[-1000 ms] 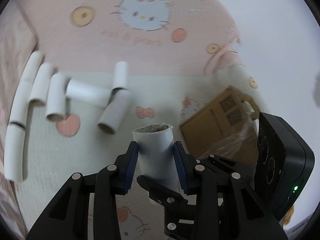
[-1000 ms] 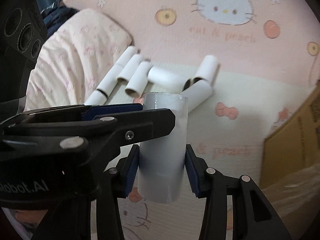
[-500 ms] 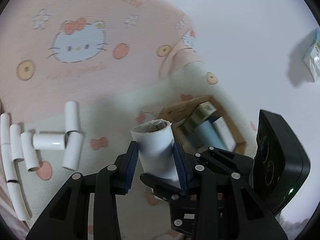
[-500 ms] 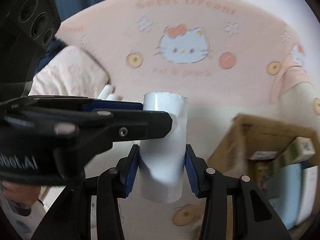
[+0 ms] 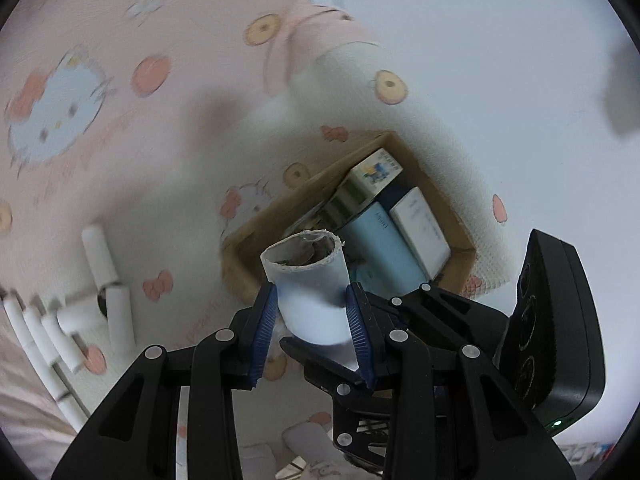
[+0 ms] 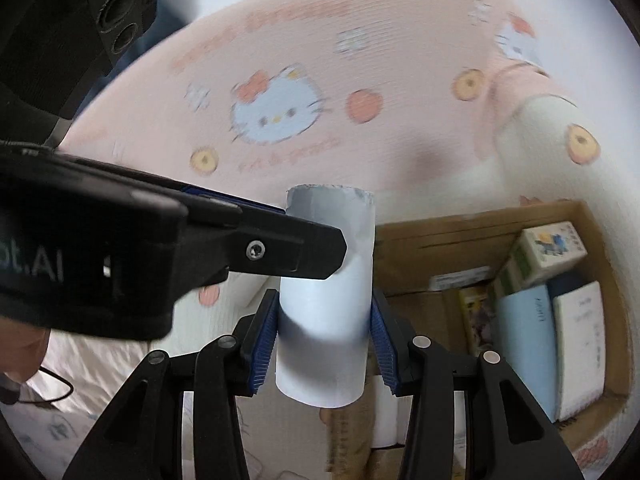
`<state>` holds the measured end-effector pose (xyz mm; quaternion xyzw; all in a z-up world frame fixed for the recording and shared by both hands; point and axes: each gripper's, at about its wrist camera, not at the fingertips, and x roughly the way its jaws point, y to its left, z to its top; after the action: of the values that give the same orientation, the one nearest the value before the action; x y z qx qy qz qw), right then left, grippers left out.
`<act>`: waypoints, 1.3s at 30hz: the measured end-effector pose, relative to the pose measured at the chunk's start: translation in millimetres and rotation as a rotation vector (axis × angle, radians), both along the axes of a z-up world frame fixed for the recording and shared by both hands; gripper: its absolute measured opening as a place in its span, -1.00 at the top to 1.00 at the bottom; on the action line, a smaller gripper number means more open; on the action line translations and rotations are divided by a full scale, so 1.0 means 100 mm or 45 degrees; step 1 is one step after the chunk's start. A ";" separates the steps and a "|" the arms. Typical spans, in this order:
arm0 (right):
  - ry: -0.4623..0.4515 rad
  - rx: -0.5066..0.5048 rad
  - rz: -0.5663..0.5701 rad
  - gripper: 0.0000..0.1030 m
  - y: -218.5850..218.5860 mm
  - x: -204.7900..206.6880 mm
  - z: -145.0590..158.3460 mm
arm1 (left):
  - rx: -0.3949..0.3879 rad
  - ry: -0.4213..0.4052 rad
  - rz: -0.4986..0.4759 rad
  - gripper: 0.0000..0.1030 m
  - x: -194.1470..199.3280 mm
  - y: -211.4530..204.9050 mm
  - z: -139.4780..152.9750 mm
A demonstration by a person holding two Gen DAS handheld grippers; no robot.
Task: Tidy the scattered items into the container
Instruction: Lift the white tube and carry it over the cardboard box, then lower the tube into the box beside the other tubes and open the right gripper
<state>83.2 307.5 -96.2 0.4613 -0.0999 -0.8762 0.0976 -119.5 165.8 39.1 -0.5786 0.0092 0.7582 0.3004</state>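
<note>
Left wrist view: the left gripper (image 5: 314,322) is clamped on a white cardboard tube (image 5: 310,280), its blue pads (image 5: 264,326) pressing both sides. The tube stands nearly upright between them, its ragged open end up. Behind it sits a brown cardboard box (image 5: 464,248) on a pink and pale-green cartoon-cat blanket (image 5: 120,128). Inside the box lie a light-blue pack (image 5: 384,244), a white pack (image 5: 422,226) just beside it and a small printed carton (image 5: 374,174). At the lower left a cluster of loose white tubes (image 5: 112,316) lies on the blanket, well apart from the box. The right gripper's black body (image 5: 556,344) shows at the right edge.

Right wrist view: the right gripper (image 6: 324,332) likewise grips a second white tube (image 6: 326,300), pads on both sides, the tube upright. The left gripper's black finger (image 6: 280,250) crosses in front of this tube's upper part from the left; whether it touches cannot be told. The box (image 6: 440,232) lies to the right and behind, open, with the same packs and carton inside. Both held tubes are in the air, near the box but not in it. The background is blurred.
</note>
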 end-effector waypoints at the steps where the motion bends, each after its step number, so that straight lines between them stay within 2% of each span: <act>1: -0.003 -0.021 -0.026 0.19 0.10 -0.01 0.01 | -0.004 0.030 -0.037 0.23 -0.02 0.12 0.01; 3: -0.015 -0.063 -0.103 0.19 0.39 -0.01 0.03 | 0.025 0.060 -0.088 0.23 -0.05 0.34 0.00; 7: -0.096 -0.084 -0.193 0.19 0.80 0.01 -0.05 | 0.083 0.005 -0.132 0.23 -0.13 0.71 -0.20; 11: -0.231 -0.131 -0.230 0.19 1.09 -0.05 -0.31 | 0.046 -0.048 -0.125 0.24 -0.17 0.96 -0.47; 16: -0.395 -0.306 -0.200 0.19 1.26 -0.23 -0.72 | -0.016 -0.154 -0.078 0.24 -0.29 0.96 -0.85; 19: -0.445 -0.393 -0.178 0.19 1.22 -0.34 -0.93 | -0.021 -0.215 -0.023 0.24 -0.39 0.82 -1.00; 24: -0.495 -0.488 -0.131 0.19 1.00 -0.52 -1.21 | -0.066 -0.258 0.037 0.24 -0.47 0.62 -1.18; 27: -0.587 -0.545 -0.121 0.19 0.91 -0.64 -1.43 | -0.100 -0.257 0.017 0.24 -0.45 0.59 -1.25; 29: -0.596 -0.553 -0.100 0.19 0.84 -0.70 -1.52 | -0.141 -0.241 0.008 0.33 -0.44 0.56 -1.28; 31: -0.589 -0.546 -0.068 0.19 0.76 -0.74 -1.58 | -0.139 -0.253 0.024 0.36 -0.46 0.49 -1.30; 34: -0.573 -0.510 -0.019 0.19 0.67 -0.79 -1.60 | -0.126 -0.253 0.068 0.66 -0.48 0.37 -1.28; 35: -0.574 -0.483 -0.007 0.19 0.65 -0.80 -1.60 | -0.120 -0.256 0.079 0.70 -0.49 0.35 -1.28; 39: -0.620 -0.386 0.078 0.19 0.57 -0.87 -1.64 | -0.078 -0.261 0.123 0.71 -0.49 0.23 -1.19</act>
<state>-3.5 364.1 -260.2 0.6412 -0.2365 -0.7112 0.1649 -168.5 188.4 -80.0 -0.6619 -0.0264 0.7080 0.2449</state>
